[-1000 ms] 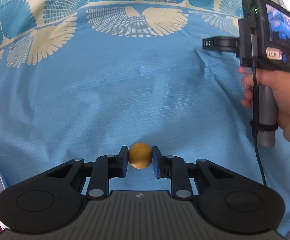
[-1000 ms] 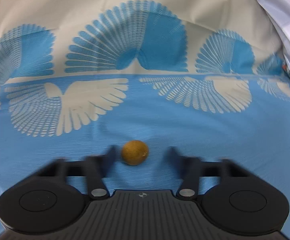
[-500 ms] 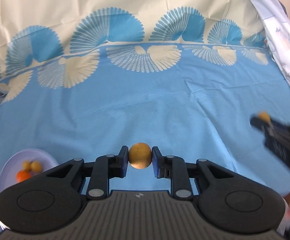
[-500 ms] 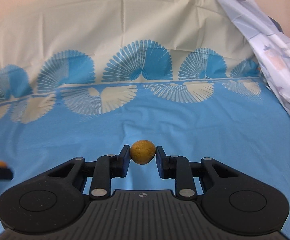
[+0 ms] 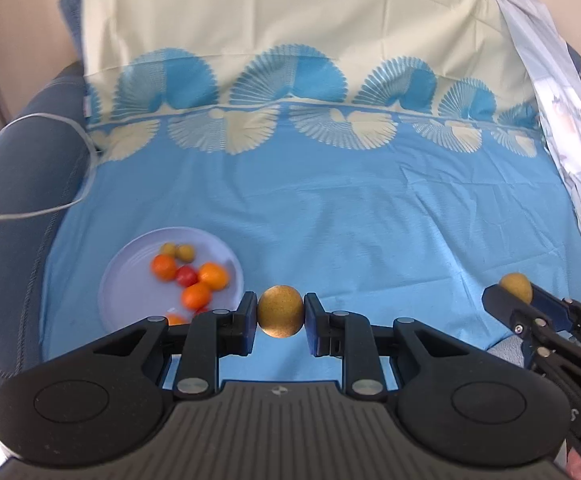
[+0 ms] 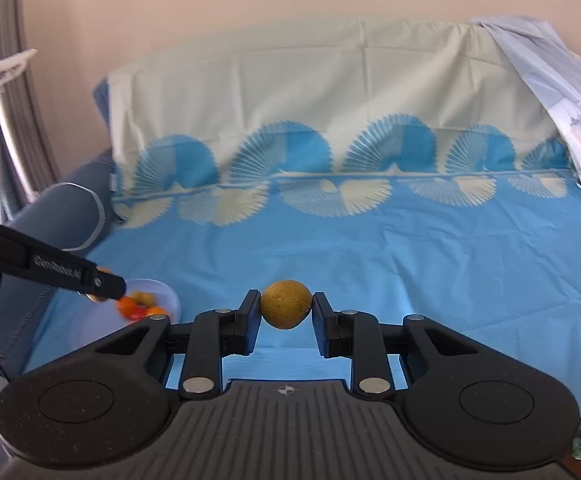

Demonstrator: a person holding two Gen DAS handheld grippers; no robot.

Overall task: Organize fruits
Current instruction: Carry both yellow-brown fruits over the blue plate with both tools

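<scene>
My left gripper [image 5: 280, 318] is shut on a small round brown-yellow fruit [image 5: 280, 311], held above the blue cloth just right of a pale lilac plate [image 5: 130, 276]. The plate holds several oranges, a red tomato [image 5: 186, 276] and small yellow fruits. My right gripper [image 6: 286, 312] is shut on a second brown-yellow fruit [image 6: 286, 304], held above the cloth. It also shows at the right edge of the left wrist view [image 5: 515, 286]. The plate [image 6: 170, 300] appears at lower left in the right wrist view, partly behind the left gripper's finger [image 6: 102, 280].
A blue cloth with cream fan patterns [image 5: 330, 208] covers a sofa seat and back. A dark blue armrest [image 5: 6, 216] with a white cable [image 5: 66, 128] is at left. A pale printed sheet [image 5: 562, 128] hangs at right.
Both grippers have risen and pulled back from the cloth, each carrying its fruit. The right gripper shut on its fruit. The plate has come into full view at left.
</scene>
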